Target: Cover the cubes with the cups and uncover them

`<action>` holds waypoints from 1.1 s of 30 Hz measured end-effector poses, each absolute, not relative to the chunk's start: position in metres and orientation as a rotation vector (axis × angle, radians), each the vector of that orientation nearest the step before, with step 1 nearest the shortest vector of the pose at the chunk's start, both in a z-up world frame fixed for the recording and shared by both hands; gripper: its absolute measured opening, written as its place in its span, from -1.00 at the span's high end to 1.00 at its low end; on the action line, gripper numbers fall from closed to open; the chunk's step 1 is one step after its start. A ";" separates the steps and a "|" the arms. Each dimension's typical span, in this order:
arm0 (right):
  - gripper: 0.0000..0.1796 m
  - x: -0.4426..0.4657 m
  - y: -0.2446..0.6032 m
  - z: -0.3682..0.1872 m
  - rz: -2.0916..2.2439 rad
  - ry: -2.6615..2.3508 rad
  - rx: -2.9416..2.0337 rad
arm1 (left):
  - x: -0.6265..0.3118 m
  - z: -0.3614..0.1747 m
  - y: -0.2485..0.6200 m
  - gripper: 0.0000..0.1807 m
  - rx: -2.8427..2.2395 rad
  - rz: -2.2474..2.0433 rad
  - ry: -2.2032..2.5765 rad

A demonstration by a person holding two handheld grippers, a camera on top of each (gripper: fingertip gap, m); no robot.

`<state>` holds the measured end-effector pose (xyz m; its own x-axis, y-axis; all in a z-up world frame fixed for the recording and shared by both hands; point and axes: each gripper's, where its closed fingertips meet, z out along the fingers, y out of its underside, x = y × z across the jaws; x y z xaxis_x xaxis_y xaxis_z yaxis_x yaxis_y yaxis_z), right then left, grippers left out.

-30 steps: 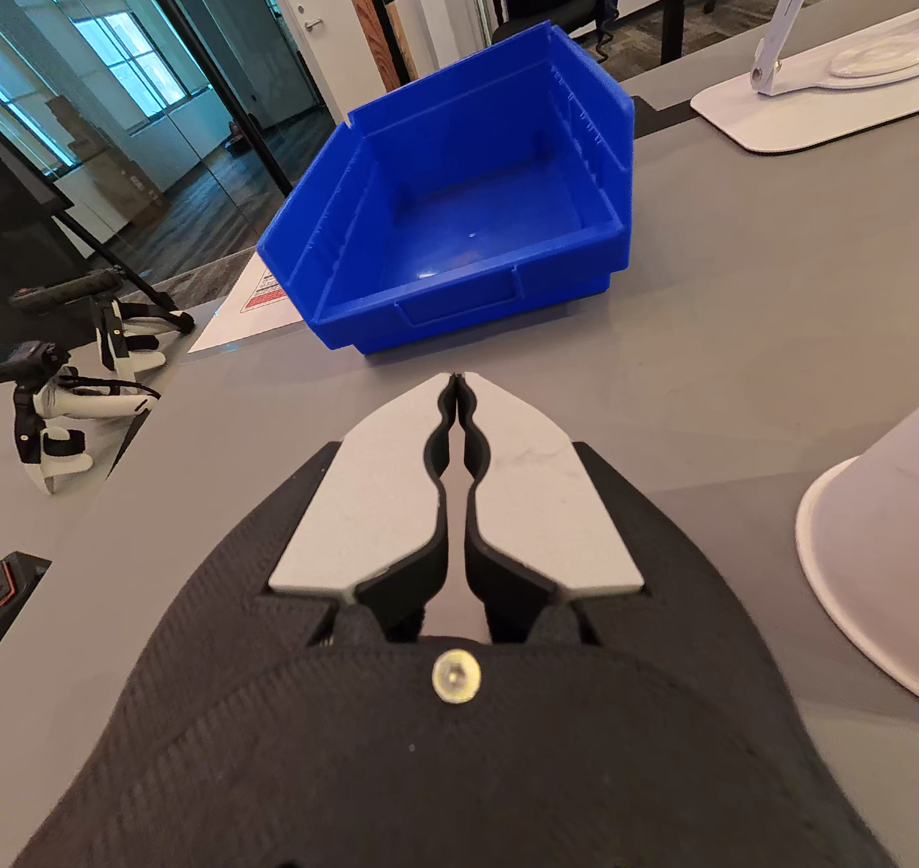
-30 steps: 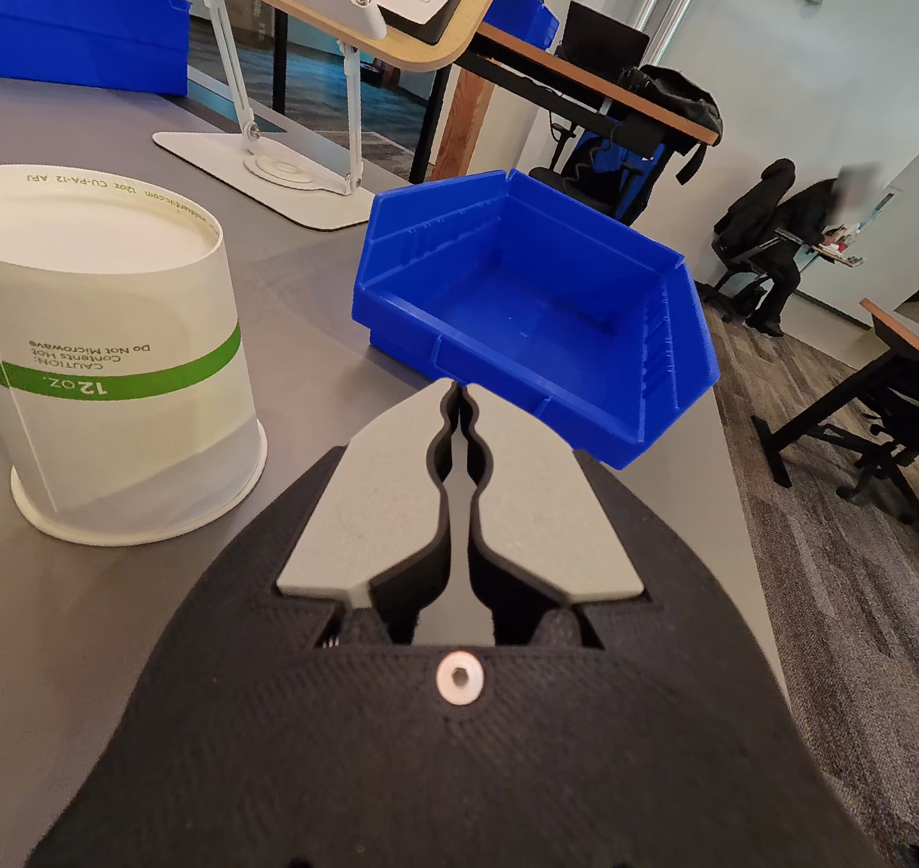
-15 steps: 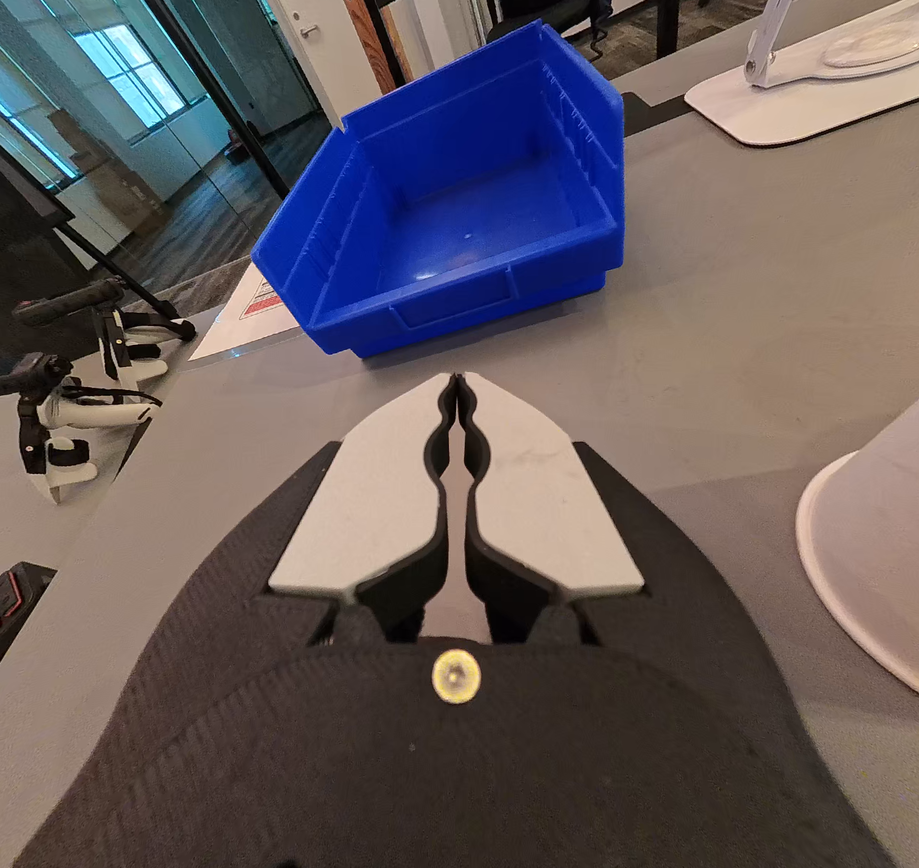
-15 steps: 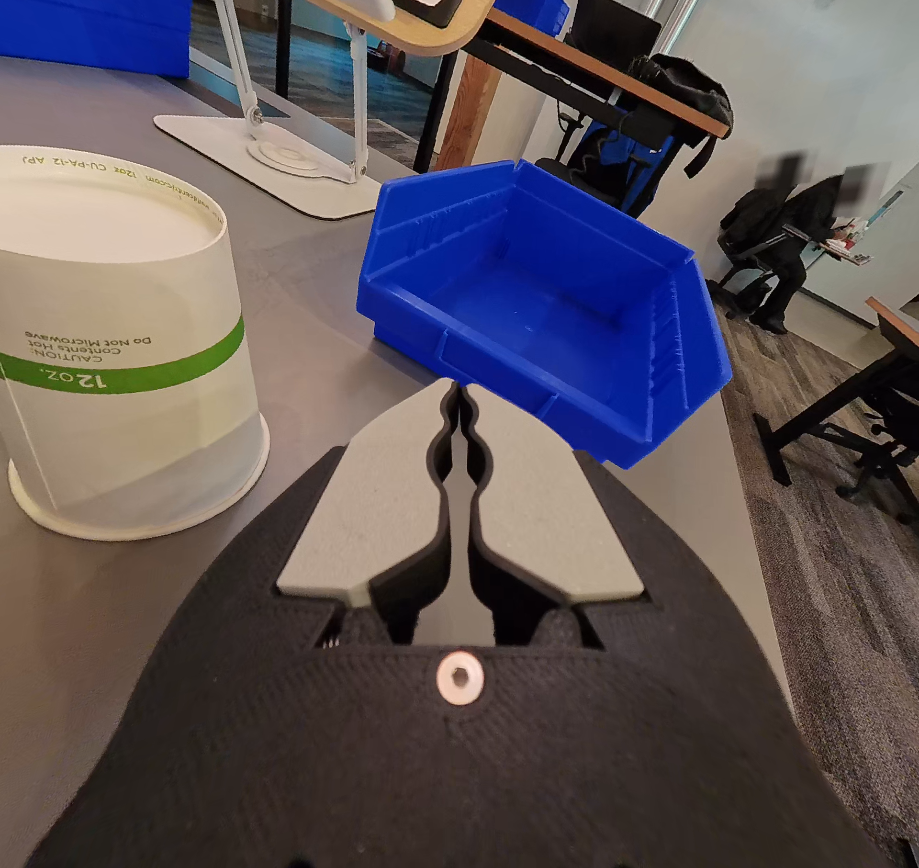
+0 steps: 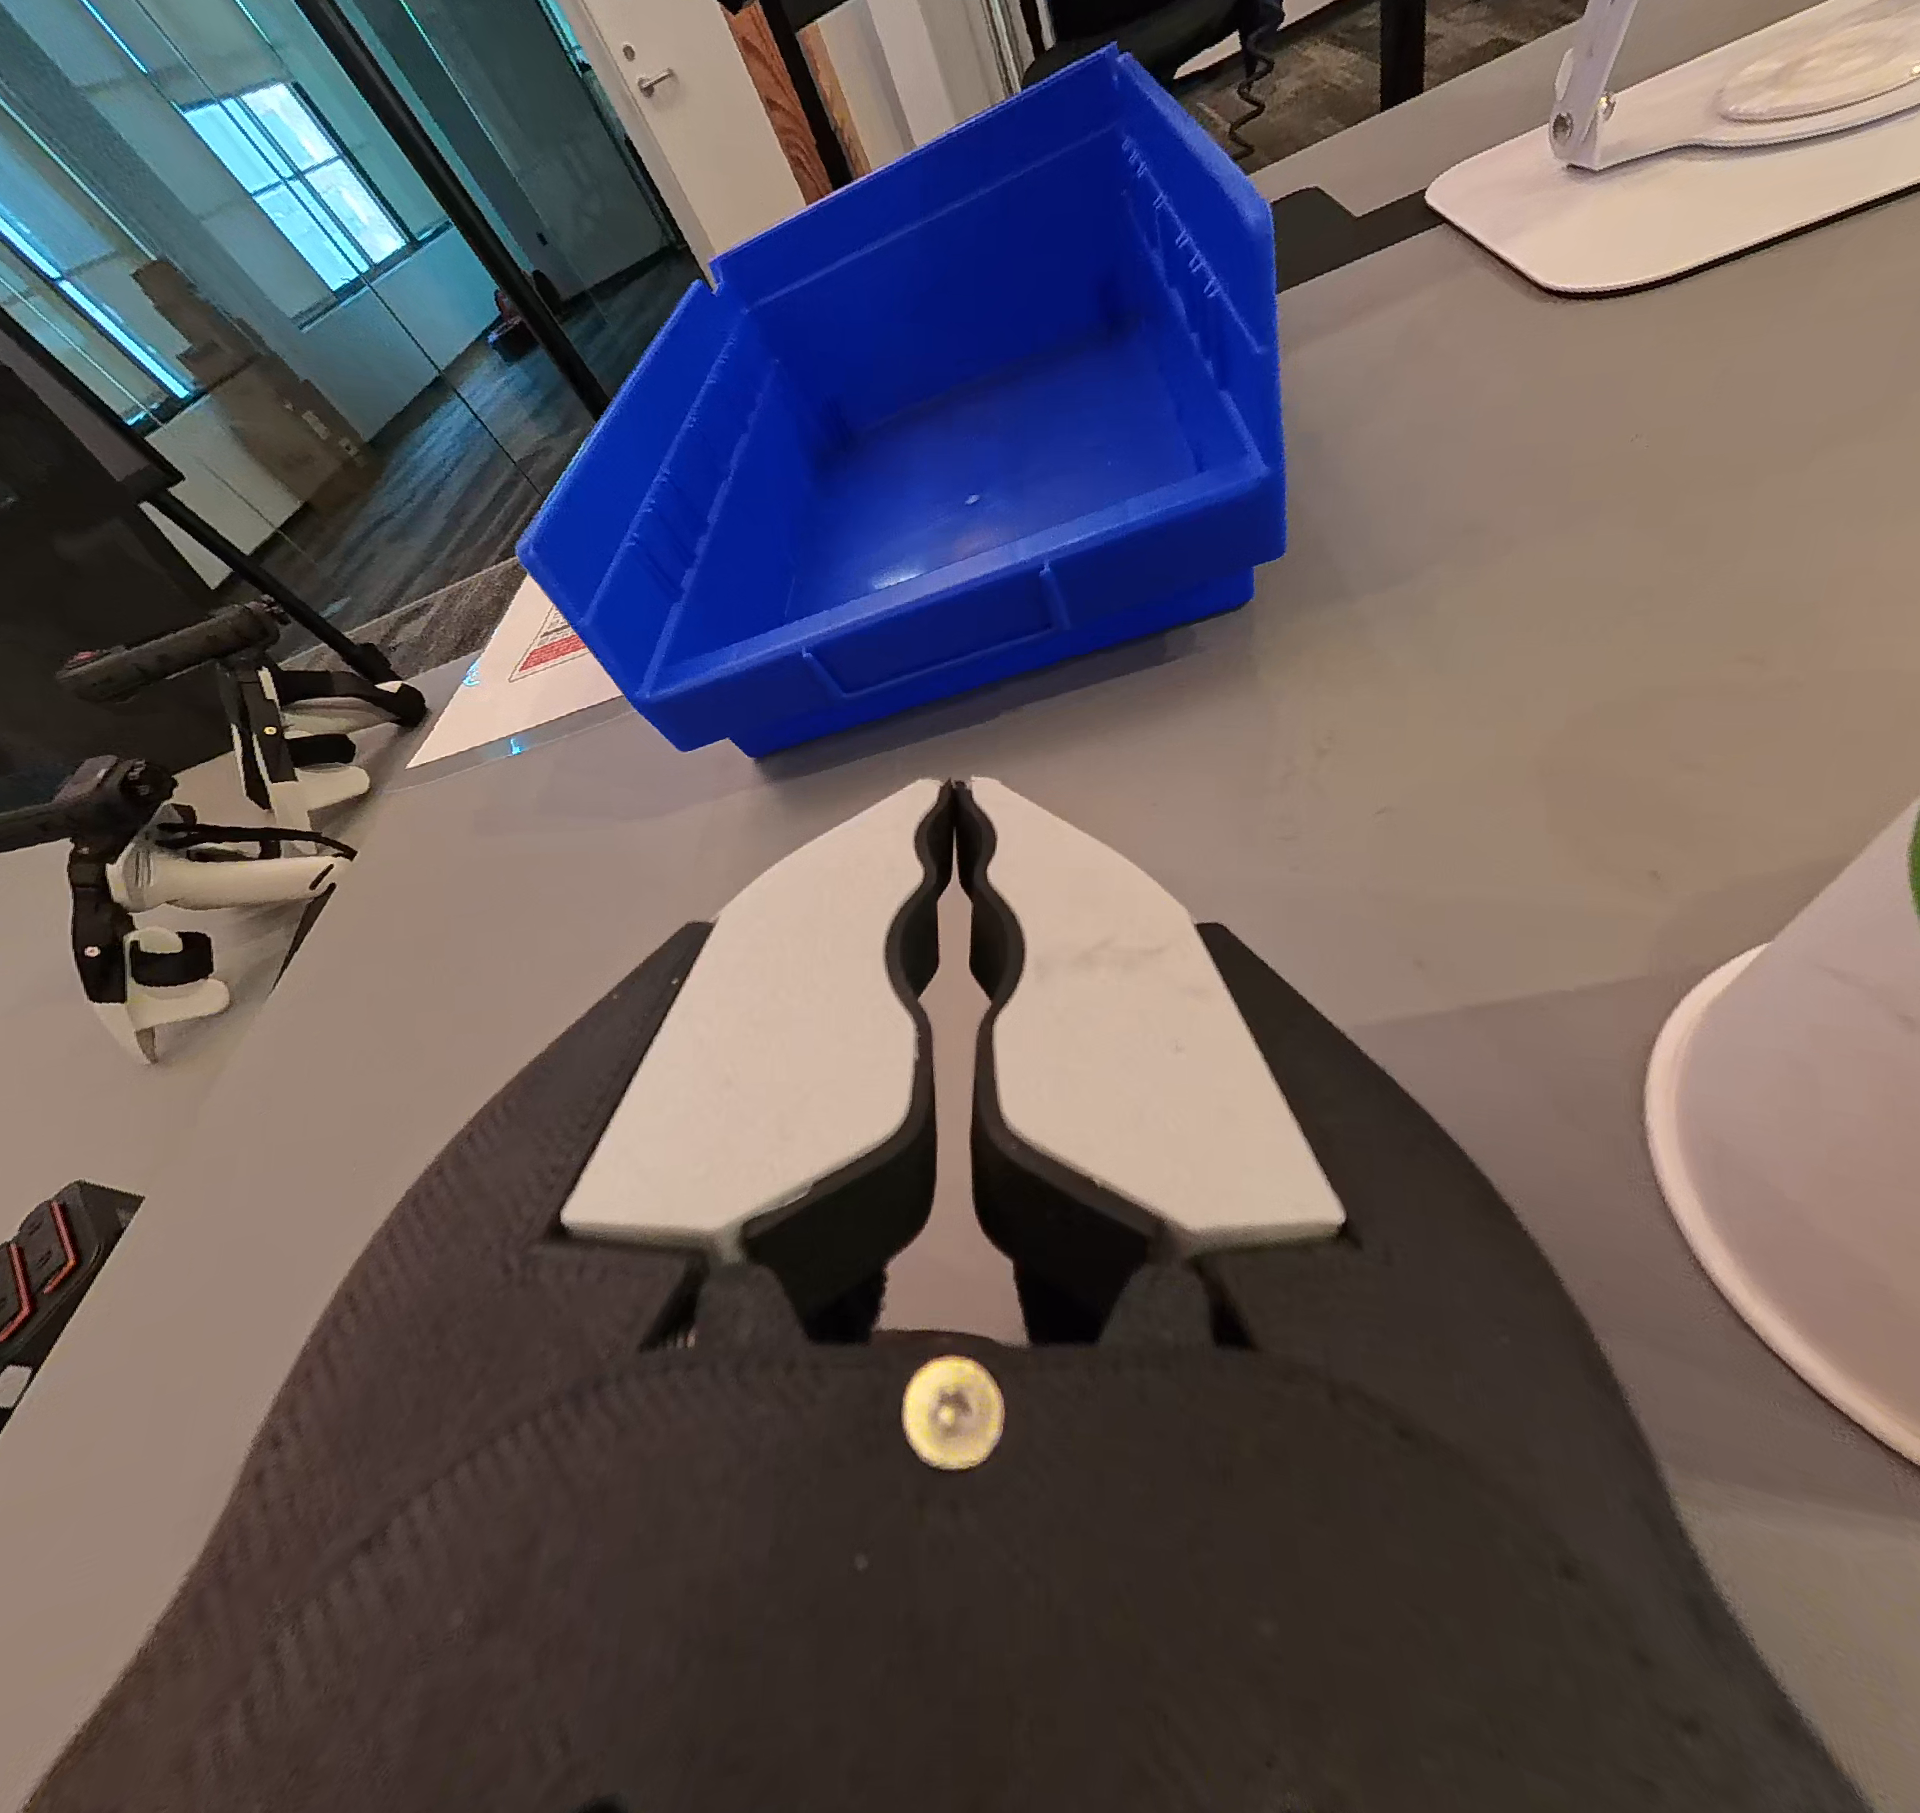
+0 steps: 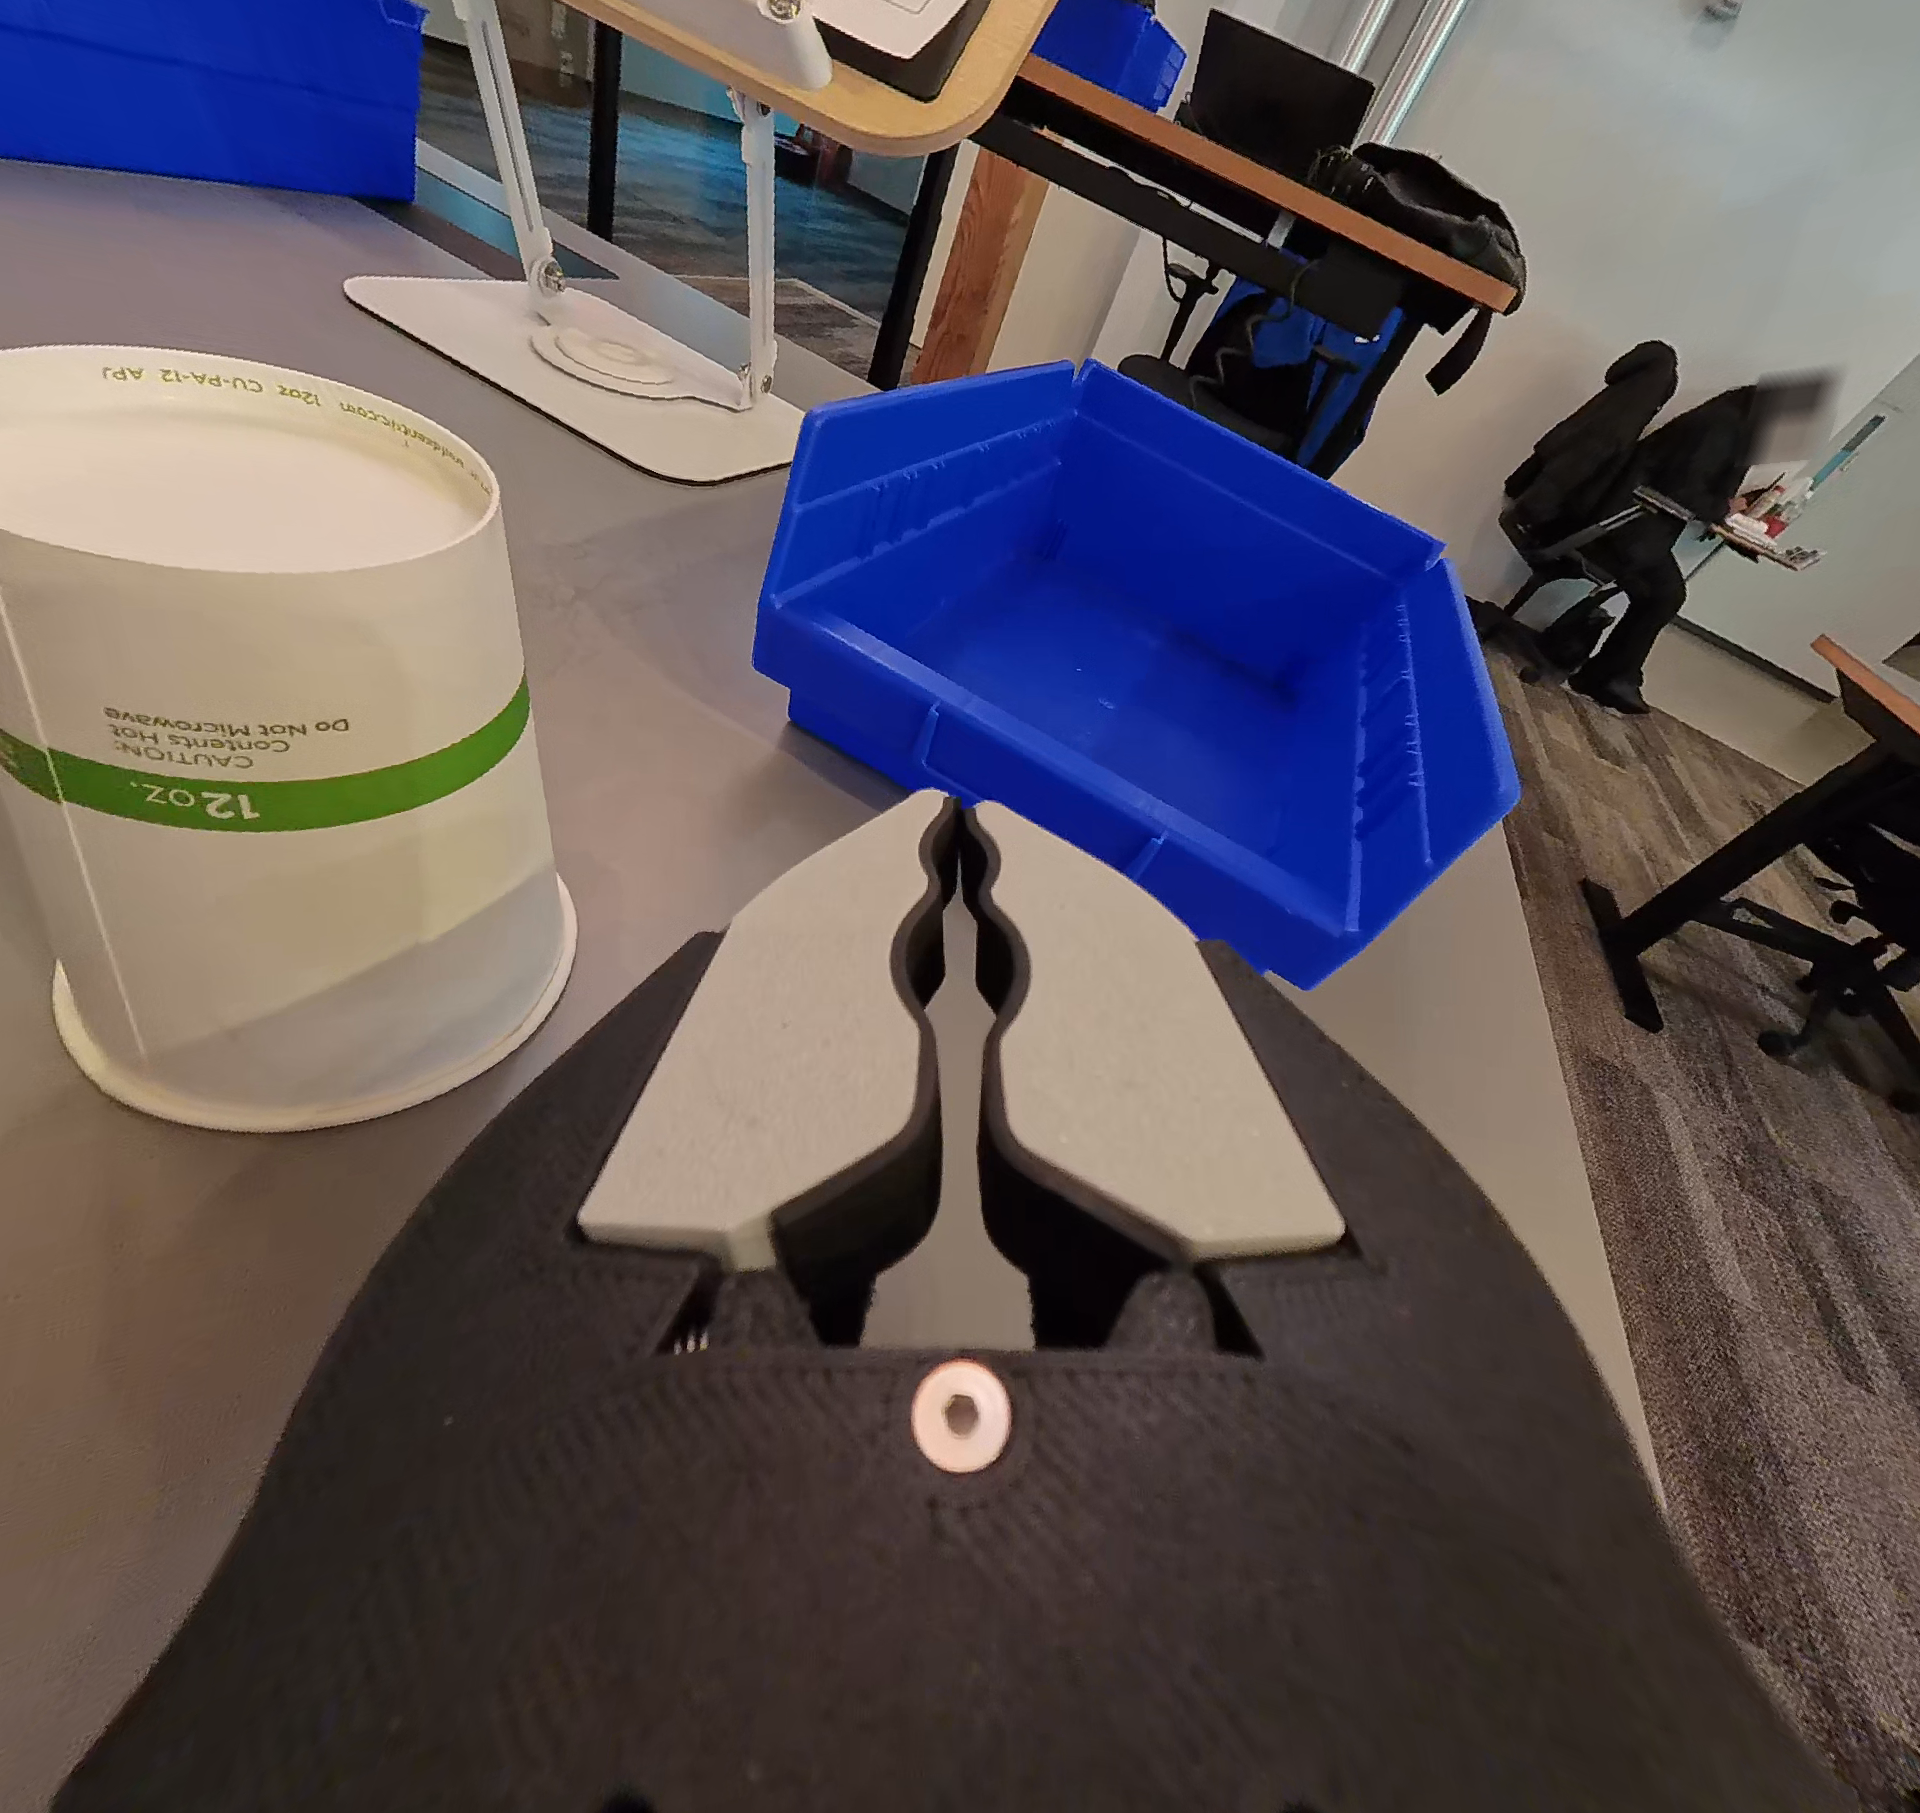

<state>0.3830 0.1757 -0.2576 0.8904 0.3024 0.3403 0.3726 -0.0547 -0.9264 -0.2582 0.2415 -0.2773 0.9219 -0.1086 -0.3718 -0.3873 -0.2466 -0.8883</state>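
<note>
A white paper cup (image 6: 270,766) with a green band stands upside down on the grey table (image 6: 644,600), to the left of my right gripper (image 6: 957,805). An upside-down white cup (image 5: 1808,1140) also shows at the right edge of the left wrist view, to the right of my left gripper (image 5: 954,789). Both grippers are shut and empty, held above the table. No cube is in view; what is under the cups is hidden.
An empty blue bin (image 5: 935,475) sits ahead of the left gripper; another empty blue bin (image 6: 1132,662) sits ahead of the right one near the table's right edge. A white stand base (image 6: 582,361) is behind. Spare grippers (image 5: 177,849) lie at the left. A person (image 6: 1662,516) sits far off.
Both grippers have drawn back and risen slightly, staying shut. The right view has swung a little, so the bin sits farther right and the cup nearer.
</note>
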 end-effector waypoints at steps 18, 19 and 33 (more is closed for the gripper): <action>0.98 0.342 0.135 -0.203 0.091 -0.628 -1.497 | -0.267 -0.271 0.238 1.00 -1.801 0.192 0.299; 0.98 0.337 0.132 -0.200 0.098 -0.658 -1.495 | -0.268 -0.271 0.238 1.00 -1.802 0.191 0.298; 0.71 0.263 0.097 -0.201 0.268 -1.285 -1.727 | -0.266 -0.273 0.239 1.00 -1.807 0.214 0.313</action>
